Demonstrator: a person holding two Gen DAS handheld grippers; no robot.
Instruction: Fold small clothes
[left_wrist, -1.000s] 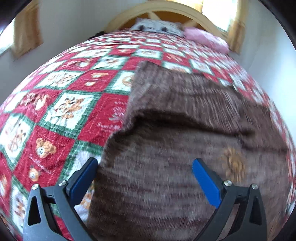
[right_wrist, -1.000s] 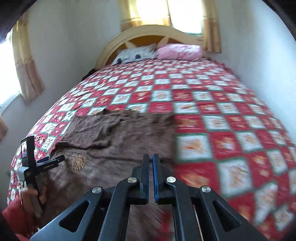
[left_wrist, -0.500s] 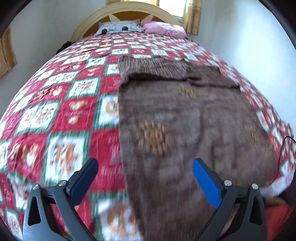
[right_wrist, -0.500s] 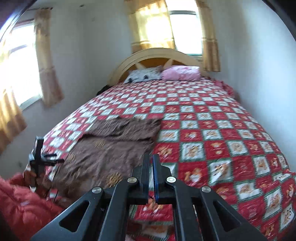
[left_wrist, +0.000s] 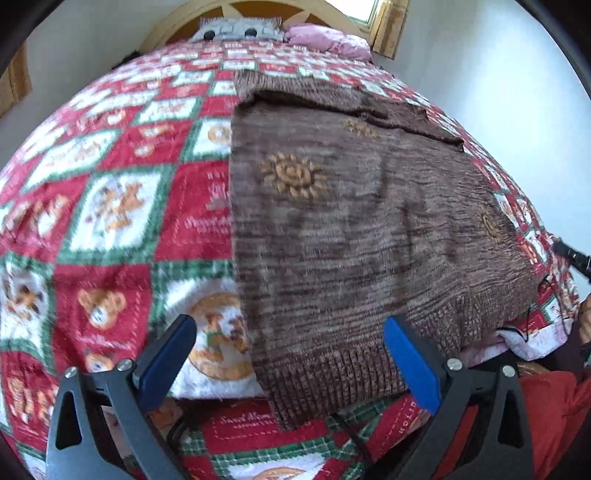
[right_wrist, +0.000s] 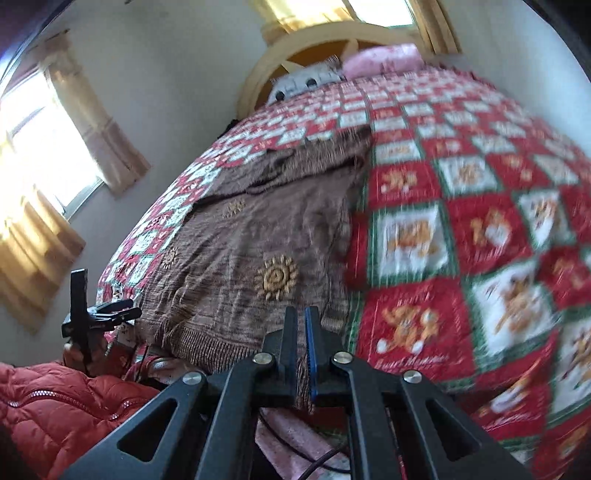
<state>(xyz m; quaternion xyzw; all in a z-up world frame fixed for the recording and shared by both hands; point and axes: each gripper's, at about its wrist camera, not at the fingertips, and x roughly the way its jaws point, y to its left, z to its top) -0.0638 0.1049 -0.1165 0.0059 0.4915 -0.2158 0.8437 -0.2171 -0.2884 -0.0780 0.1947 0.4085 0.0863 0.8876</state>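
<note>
A brown knitted sweater (left_wrist: 351, 229) with tan sun motifs lies spread on the quilted bed, its ribbed hem hanging over the near edge. It also shows in the right wrist view (right_wrist: 258, 236). My left gripper (left_wrist: 291, 354) is open, its blue pads either side of the hem's near corner, not touching it. My right gripper (right_wrist: 301, 347) is shut on the sweater's hem at its right corner. The left gripper (right_wrist: 92, 317) shows at the far left of the right wrist view, beside the hem's other end.
The bed has a red, white and green bear quilt (left_wrist: 110, 206) and pillows (left_wrist: 240, 31) at the wooden headboard. A red padded jacket (right_wrist: 55, 406) is at the bed's near edge. Curtained windows (right_wrist: 44, 155) are on the left wall.
Both grippers have drawn back toward the near edge of the bed and dropped lower. The sweater now lies flatter and its hem hangs over the edge. The right gripper stays shut.
</note>
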